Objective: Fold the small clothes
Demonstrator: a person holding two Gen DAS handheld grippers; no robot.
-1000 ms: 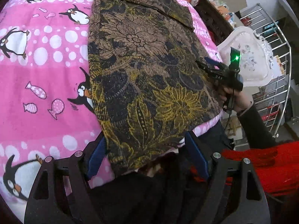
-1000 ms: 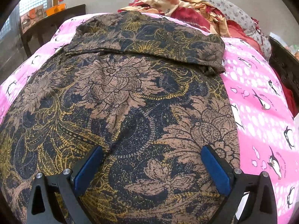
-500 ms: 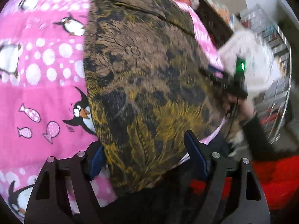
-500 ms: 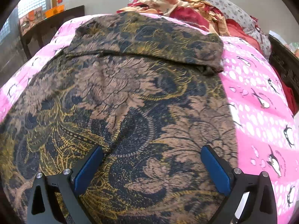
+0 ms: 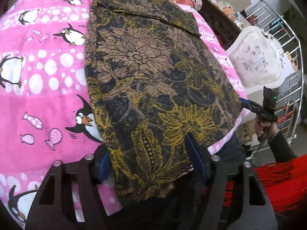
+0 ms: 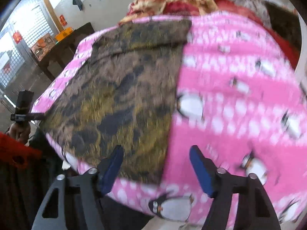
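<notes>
Soft daylight, no hard shadows; left wrist view sharp, edges bent by fisheye with dark corners. Right wrist view heavily motion-blurred (bright window (image 6: 21, 44) at far left slightly blown out).

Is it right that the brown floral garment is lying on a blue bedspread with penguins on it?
Not quite. The brown floral garment lies on a pink bedspread with penguins, not a blue one. The left wrist view shows it clearly.

A pink penguin-print bedspread (image 5: 48, 80) covers the bed — a heap of red and cream bedding (image 6: 172, 2) at its far end, a white cushioned chair (image 5: 255, 63) and metal rack (image 5: 291, 57) to the right.
</notes>
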